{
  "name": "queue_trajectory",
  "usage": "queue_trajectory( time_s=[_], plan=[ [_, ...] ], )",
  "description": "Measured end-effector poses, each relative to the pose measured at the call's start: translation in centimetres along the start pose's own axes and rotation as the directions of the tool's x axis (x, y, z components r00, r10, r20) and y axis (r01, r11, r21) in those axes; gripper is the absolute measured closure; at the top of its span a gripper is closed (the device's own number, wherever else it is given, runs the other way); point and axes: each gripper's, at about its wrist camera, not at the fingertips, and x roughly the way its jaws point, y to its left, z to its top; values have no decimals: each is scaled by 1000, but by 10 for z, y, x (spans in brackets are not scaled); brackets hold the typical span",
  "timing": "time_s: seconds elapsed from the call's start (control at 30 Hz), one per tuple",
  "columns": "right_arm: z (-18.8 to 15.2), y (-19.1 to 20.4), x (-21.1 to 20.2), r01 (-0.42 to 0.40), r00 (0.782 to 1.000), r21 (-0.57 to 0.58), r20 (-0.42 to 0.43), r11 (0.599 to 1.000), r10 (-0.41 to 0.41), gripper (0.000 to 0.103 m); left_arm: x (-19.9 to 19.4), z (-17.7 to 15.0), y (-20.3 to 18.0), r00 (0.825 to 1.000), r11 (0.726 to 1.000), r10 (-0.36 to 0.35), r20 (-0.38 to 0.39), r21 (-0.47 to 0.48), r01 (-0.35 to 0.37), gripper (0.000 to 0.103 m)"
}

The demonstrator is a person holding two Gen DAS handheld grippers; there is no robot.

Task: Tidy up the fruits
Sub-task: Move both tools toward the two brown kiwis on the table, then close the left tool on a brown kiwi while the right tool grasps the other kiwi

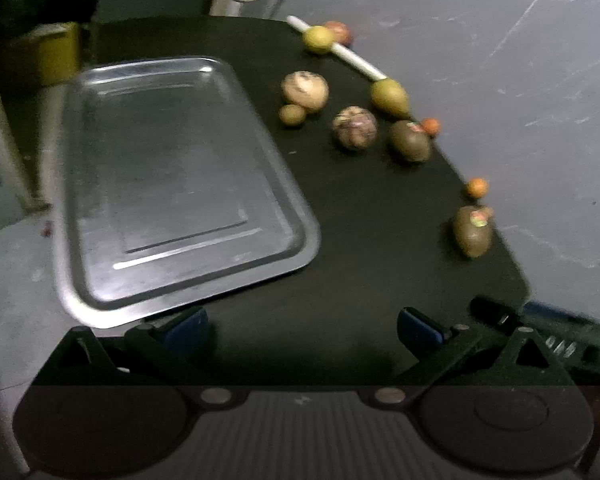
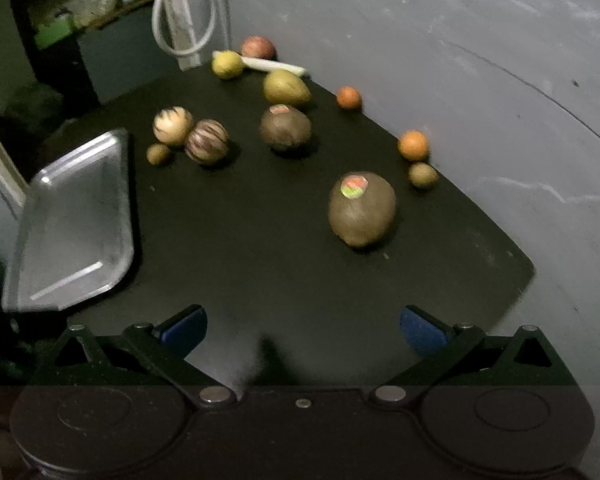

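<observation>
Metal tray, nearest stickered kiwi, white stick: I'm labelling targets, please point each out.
Metal tray (image 1: 180,184): left wrist view, bare floor.
Nearest stickered kiwi (image 2: 362,210): right wrist view, brown side.
White stick (image 1: 358,58): left wrist view, mid-shaft.

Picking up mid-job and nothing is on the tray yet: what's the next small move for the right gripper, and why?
Probably ease the right gripper forward and down over the nearest kiwi. Its jaws are open and empty, that stickered kiwi lies closest ahead with bare mat around it, and the metal tray holds nothing. The left gripper is open too, by the tray's near edge.
</observation>
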Motion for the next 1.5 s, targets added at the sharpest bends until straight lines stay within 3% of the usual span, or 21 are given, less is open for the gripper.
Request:
queue_trajectory(
  time_s=[0.2,0.3,0.57,0.73,0.87,1.03,1.23,1.37,1.5],
  plan=[
    [0,-12,-1,91,995,40,-31,995,-90,0,21,9,-4,986,987,-158,-56,-1,158,0],
    [2,-22,4,100,994,52,-43,994,-98,0,33,13,-10,977,981,-194,-87,-2,194,0],
    [24,-53,25,54,998,45,15,998,-54,0,56,39,-38,988,991,-102,-114,77,112,0],
    [29,-65,37,23,998,-34,62,999,-21,0,76,58,-53,989,995,-40,-144,89,53,1],
    [31,-69,51,-36,997,-75,69,997,41,0,90,75,-71,991,985,18,-130,171,5,1],
    [36,-66,68,-76,992,-156,91,985,92,0,106,102,-106,997,943,57,-59,331,-34,1],
    [42,-61,86,-102,985,-270,108,957,136,1,142,128,-153,997,849,50,60,523,-74,1],
    [42,-63,94,-143,979,-287,100,947,178,3,169,140,-169,996,813,51,78,576,-87,1],
    [39,-68,99,-167,975,-286,98,944,202,9,189,150,-174,995,799,54,79,595,-90,1]
  ],
)
